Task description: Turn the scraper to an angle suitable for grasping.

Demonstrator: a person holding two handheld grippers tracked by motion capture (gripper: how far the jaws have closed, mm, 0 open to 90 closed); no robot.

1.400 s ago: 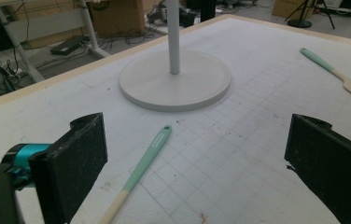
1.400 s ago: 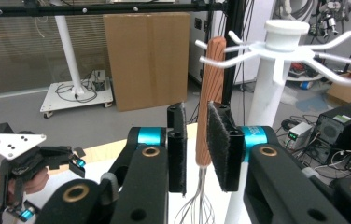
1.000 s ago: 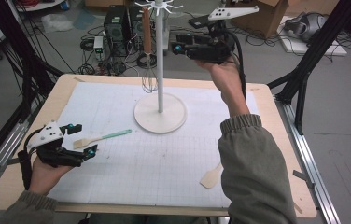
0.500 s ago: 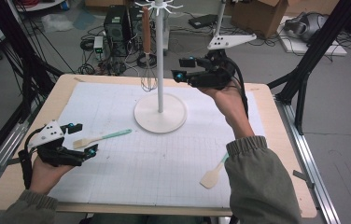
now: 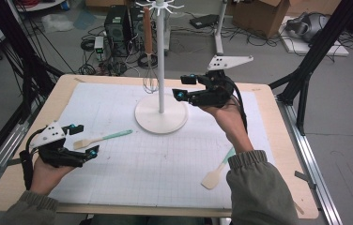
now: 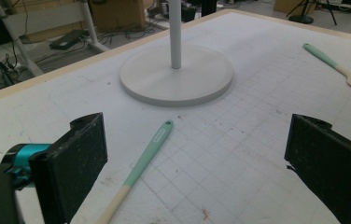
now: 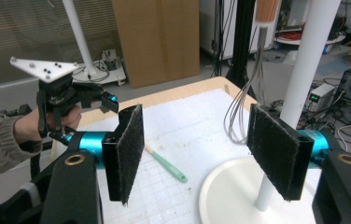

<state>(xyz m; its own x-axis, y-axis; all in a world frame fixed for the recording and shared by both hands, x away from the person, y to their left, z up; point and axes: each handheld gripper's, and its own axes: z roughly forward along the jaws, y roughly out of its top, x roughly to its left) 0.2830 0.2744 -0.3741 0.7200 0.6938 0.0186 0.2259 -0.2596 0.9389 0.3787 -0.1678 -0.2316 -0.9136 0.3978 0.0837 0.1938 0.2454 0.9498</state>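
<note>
A white stand (image 5: 160, 120) with a round base and a thin pole stands mid-table. A whisk (image 5: 149, 56) with a wooden handle hangs from its top hooks. One mint-handled spatula (image 5: 102, 138) lies at the left, and my left gripper (image 5: 84, 139) stands open around its blade end without touching it; its handle (image 6: 145, 157) runs out between the wide jaws. My right gripper (image 5: 182, 87) hovers just right of the pole above the base. Its jaws have just been opening and stand open with nothing between them (image 7: 194, 154). The whisk's wires (image 7: 241, 107) hang beyond them.
A second spatula (image 5: 217, 171) lies near the front right, beside my right forearm. The white gridded mat (image 5: 156, 173) covers most of the wooden table. Computer cases, cables and cardboard boxes sit on the floor behind the table's far edge.
My right gripper has come down from near the top of the stand to just above its base, with its jaws wider apart. The left gripper has kept still.
</note>
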